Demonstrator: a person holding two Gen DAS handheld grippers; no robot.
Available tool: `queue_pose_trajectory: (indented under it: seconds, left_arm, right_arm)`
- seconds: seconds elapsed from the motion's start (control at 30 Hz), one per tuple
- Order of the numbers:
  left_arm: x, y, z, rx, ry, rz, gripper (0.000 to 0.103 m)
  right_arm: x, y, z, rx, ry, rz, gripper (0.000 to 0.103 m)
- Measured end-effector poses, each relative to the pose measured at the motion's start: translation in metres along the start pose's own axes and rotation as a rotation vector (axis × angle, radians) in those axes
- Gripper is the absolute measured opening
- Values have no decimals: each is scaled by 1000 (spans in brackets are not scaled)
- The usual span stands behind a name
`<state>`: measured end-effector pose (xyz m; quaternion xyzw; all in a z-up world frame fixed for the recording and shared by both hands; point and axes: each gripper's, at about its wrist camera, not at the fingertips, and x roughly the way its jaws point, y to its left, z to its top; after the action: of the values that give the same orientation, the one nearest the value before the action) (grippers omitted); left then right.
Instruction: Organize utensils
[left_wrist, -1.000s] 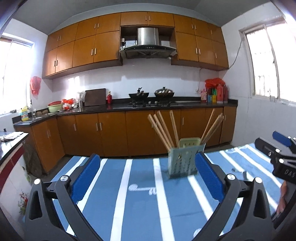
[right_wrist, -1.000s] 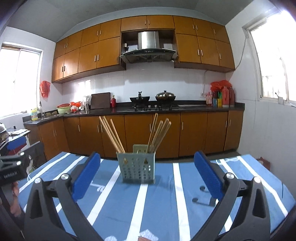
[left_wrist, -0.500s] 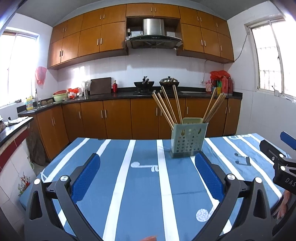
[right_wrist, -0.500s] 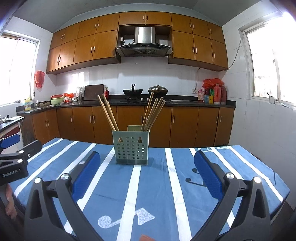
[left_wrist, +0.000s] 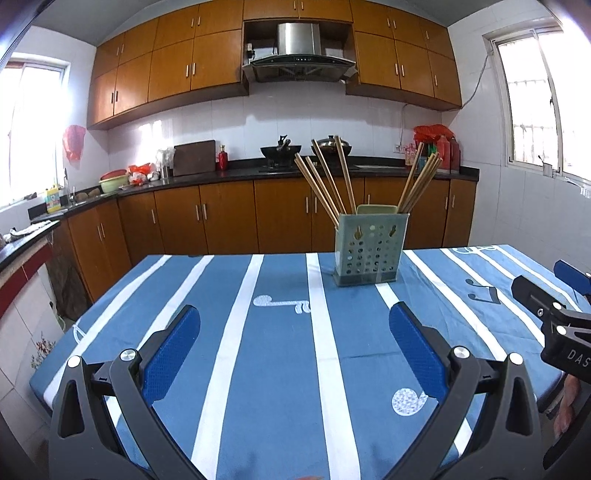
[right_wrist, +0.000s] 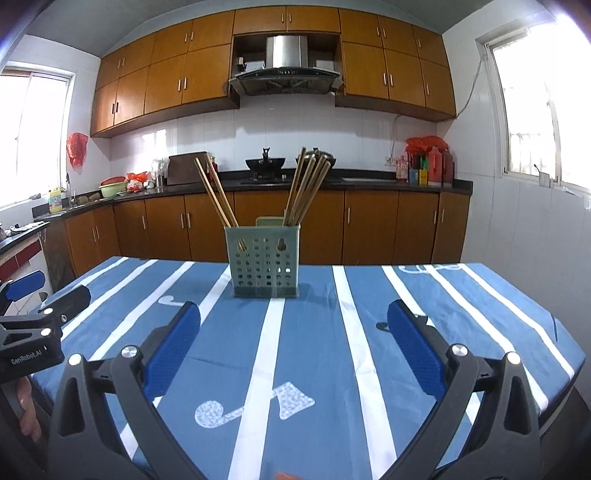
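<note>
A pale green perforated utensil holder (left_wrist: 370, 248) stands on the far half of the table with a blue striped cloth (left_wrist: 280, 354). Several wooden chopsticks (left_wrist: 327, 184) lean out of its left and right compartments. It also shows in the right wrist view (right_wrist: 264, 260), with chopsticks (right_wrist: 218, 197) fanned both ways. My left gripper (left_wrist: 294, 328) is open and empty over the near table. My right gripper (right_wrist: 294, 325) is open and empty, facing the holder. Each gripper shows at the edge of the other's view.
Brown kitchen cabinets (left_wrist: 229, 218) and a dark counter with a wok (left_wrist: 280, 150) and pots run behind the table. Red bottles (right_wrist: 436, 166) stand at the counter's right end. Windows are on both side walls. The table's edges drop off left and right.
Both grippers have pulled back and risen, so the holder looks farther away and more of the tablecloth shows. Both stay open and empty.
</note>
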<state>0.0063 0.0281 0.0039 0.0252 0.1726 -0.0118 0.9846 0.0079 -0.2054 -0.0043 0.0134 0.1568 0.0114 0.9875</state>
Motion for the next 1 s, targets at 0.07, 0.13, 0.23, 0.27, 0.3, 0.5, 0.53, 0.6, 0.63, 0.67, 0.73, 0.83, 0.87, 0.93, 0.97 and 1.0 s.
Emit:
queue_pose_trajectory:
  seconds: [0.07,0.13,0.23,0.27,0.3,0.5,0.53,0.6,0.63,0.67,0.73,0.83,0.87,0.93,0.97,1.0]
  left_arm:
    - [0,0,-3,-3,7,-4,101]
    - [1,0,-5,-3,13,-7,101]
    - [4,-2,-8,-3,21,-13,101]
    - [4,-3,-9,-3,23,-15,101]
    - [4,-3,-10,-3,25,-16,101]
    - [6,-5,-11,-4,34,-24,101]
    - [6,-6,-11,-4,36,-27,101]
    - [7,-6,-11,-4,39,-28,101]
    - [7,-6,-11,-5,41,-30,101]
    - [7,-6,-11,-6,43,-32,101]
    - [8,-6,-11,-8,45,-34,101]
    - [8,-5,-10,-8,46,-37,101]
    - [8,-6,-10,-8,46,-38,101]
    - [8,-7,-11,-7,46,-41,101]
    - [9,-7,-11,-7,45,-42,101]
    - [8,-7,-11,-7,44,-42,101]
  right_arm:
    - [1,-1,-3,3,9,1,99]
    - [2,-1,-5,2,13,-1,99]
    - [4,-1,-6,0,18,-3,99]
    - [4,-1,-7,1,19,-4,99]
    - [4,-1,-7,1,22,-3,99]
    - [7,-1,-10,5,34,-3,99]
    - [7,-1,-10,5,35,-3,99]
    - [8,-2,-9,7,37,-3,99]
    - [9,-2,-9,9,38,-4,99]
    - [9,-2,-10,10,39,-4,99]
    - [10,-3,-10,12,40,-5,99]
    - [9,-3,-11,15,41,-6,99]
    - [9,-3,-11,16,41,-7,99]
    - [10,-3,-12,18,41,-7,99]
    - [10,-4,-12,20,42,-8,99]
    - [10,-4,-12,21,42,-8,99]
